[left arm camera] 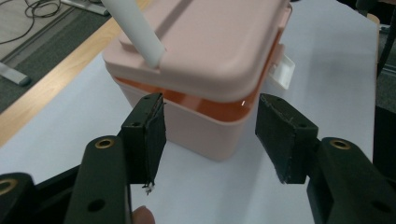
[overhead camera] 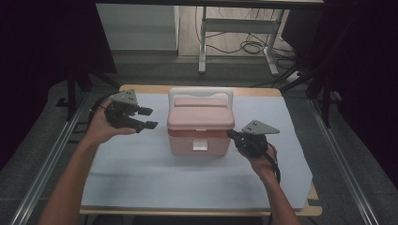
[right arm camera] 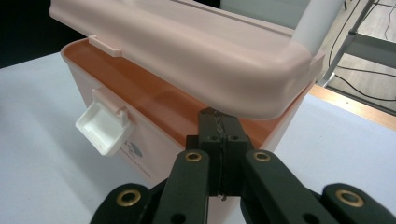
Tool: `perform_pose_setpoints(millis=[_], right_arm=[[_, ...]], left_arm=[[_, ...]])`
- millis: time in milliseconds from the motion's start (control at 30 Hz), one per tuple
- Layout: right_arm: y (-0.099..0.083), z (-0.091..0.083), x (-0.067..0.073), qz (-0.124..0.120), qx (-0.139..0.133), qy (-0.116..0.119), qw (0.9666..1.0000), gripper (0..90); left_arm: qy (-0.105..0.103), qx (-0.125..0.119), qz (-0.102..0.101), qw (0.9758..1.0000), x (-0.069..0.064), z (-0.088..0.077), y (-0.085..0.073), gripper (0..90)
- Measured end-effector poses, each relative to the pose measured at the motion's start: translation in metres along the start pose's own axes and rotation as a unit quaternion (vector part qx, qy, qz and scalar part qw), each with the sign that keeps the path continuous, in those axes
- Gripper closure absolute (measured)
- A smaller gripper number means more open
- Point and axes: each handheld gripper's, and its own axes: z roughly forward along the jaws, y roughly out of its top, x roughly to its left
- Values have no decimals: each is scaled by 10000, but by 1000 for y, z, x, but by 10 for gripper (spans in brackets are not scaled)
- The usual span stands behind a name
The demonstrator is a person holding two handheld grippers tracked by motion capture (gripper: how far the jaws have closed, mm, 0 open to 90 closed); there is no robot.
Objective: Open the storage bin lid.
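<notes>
A pink plastic box (overhead camera: pixel 200 129) with a white handle (overhead camera: pixel 201 91) stands in the middle of the white-covered table. Its lid (right arm camera: pixel 196 60) is lifted a little off the orange rim, and the white front latch (right arm camera: pixel 105 127) hangs loose. My right gripper (overhead camera: pixel 231 133) is shut with nothing between its jaws; its tips (right arm camera: pixel 219 122) sit under the lid's right corner, at the box's rim. My left gripper (overhead camera: pixel 151 117) is open and held just left of the box, apart from it. In the left gripper view, the box's corner (left arm camera: pixel 205 135) lies beyond the gap between the pads.
The white sheet (overhead camera: pixel 187 178) covers a wooden table whose edge (overhead camera: pixel 141 88) shows at the back. Metal rails (overhead camera: pixel 51 154) run along both sides. Behind the table stand a white desk frame (overhead camera: pixel 202 42) and loose cables on the floor.
</notes>
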Motion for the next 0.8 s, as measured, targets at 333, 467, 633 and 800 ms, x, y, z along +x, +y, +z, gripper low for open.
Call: perform_pose_setpoints(millis=[333,467,633,800], right_arm=[[1,-1,0,-28,-1,-38,10000,900],[1,-1,0,-25,-2,-38,10000,900],[3,-2,1,-46,8,-58,10000,900],[4,-1,1,-38,16,-71,10000,900]], left_arm=[[102,-45,-213,9997,-11,6,-25,461],[151,-99,-316,9993,-13,8,-34,495],[119,-41,-352,9993,-16,12,-44,553],[158,81,-436,9989,-22,17,-49,613]])
